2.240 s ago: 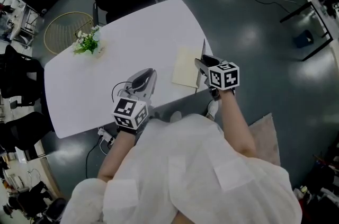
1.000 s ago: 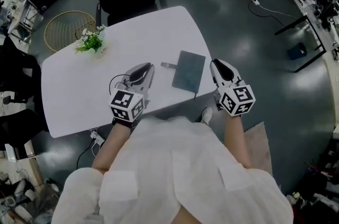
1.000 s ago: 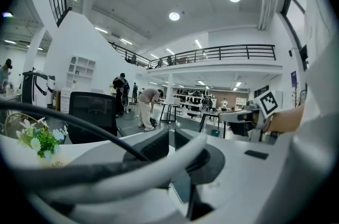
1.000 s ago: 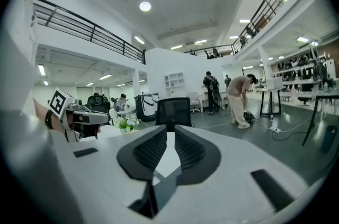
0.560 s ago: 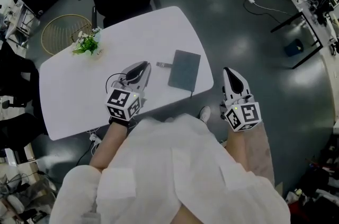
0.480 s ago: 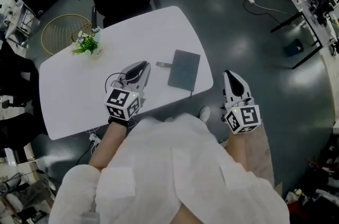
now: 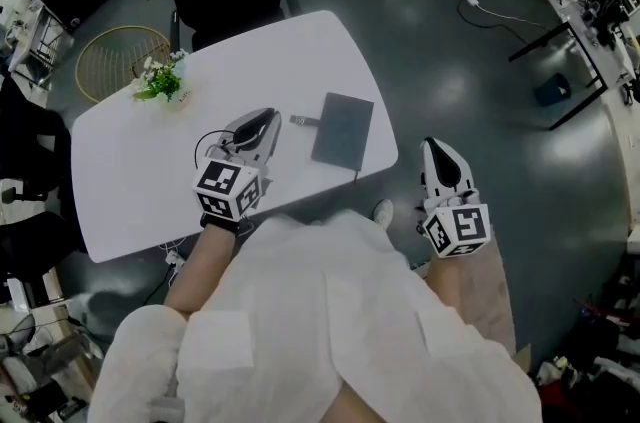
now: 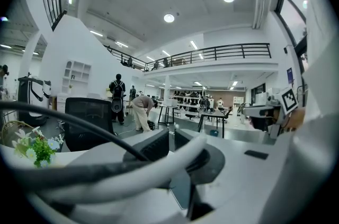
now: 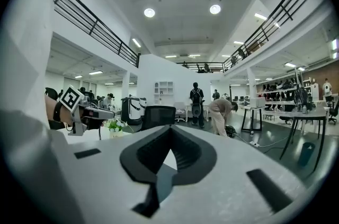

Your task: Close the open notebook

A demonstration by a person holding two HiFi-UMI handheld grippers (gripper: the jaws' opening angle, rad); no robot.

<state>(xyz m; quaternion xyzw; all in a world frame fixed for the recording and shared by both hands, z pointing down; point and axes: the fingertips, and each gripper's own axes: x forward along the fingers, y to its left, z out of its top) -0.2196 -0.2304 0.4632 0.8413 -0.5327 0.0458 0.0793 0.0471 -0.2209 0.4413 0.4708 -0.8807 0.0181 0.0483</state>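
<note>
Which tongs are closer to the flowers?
Left. The left tongs are over the table, near the flowers; the right tongs hang beyond the table's other edge, over the floor.

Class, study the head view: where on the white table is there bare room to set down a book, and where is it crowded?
Bare: the left stretch of the table between the flower sprig and the near edge, and the far corner beyond the closed notebook. Crowded: the near middle, where the left gripper is close beside the notebook's small dark tab.
</note>
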